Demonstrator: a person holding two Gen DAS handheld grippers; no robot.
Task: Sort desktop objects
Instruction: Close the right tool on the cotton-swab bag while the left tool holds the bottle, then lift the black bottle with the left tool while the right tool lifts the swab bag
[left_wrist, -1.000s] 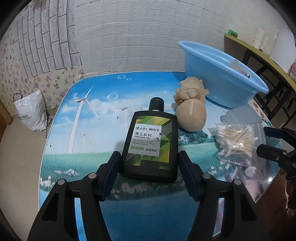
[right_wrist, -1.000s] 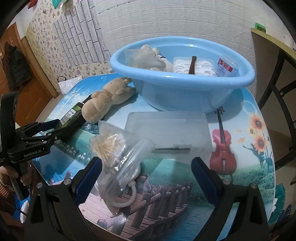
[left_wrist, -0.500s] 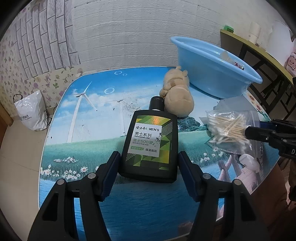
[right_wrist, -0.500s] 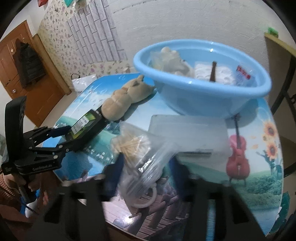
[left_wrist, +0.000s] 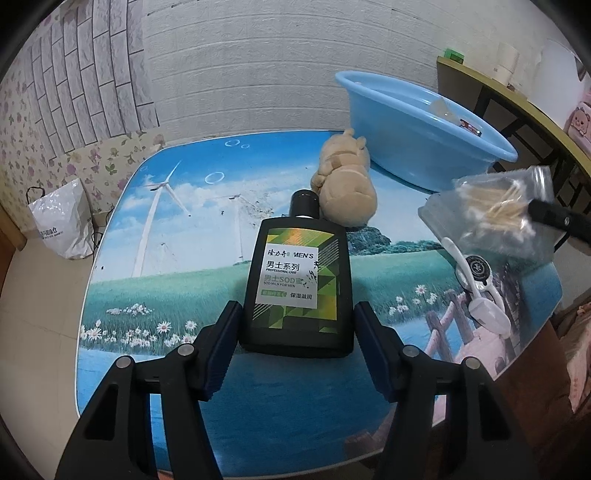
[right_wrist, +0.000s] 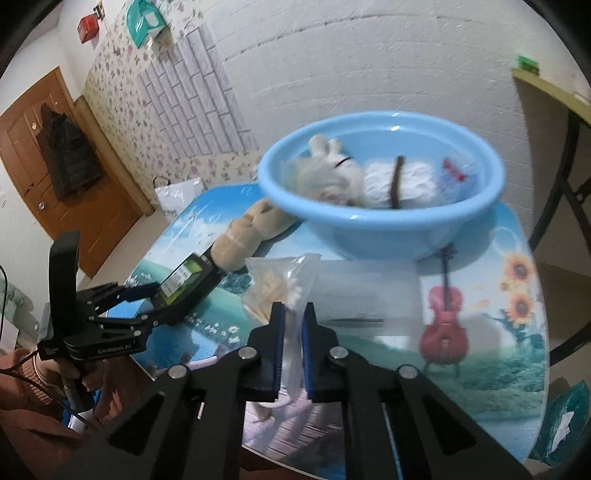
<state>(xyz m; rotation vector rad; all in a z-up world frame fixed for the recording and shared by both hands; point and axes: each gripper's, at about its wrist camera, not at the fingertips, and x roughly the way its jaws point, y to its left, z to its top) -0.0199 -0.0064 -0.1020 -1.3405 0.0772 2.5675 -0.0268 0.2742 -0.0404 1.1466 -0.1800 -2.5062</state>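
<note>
My left gripper (left_wrist: 297, 325) is shut on a black men's lotion bottle (left_wrist: 297, 284) with a green and white label, held over the table's front left; it also shows in the right wrist view (right_wrist: 183, 286). My right gripper (right_wrist: 291, 317) is shut on a clear bag of cotton swabs (right_wrist: 282, 284) and holds it lifted above the table; the bag also shows in the left wrist view (left_wrist: 495, 214). A blue basin (right_wrist: 384, 225) at the back holds a white plush toy, a white packet and a small pack. A tan plush toy (left_wrist: 345, 184) lies beside the basin.
A clear plastic box (right_wrist: 369, 291) lies in front of the basin. A white hook-shaped item (left_wrist: 480, 284) lies near the table's right edge. A wooden side table (left_wrist: 517, 92) stands at the right. A white bag (left_wrist: 61, 225) sits on the floor at left.
My right gripper closed on the swab bag and lifted it off the table. The left gripper drew back a little with the bottle still in it.
</note>
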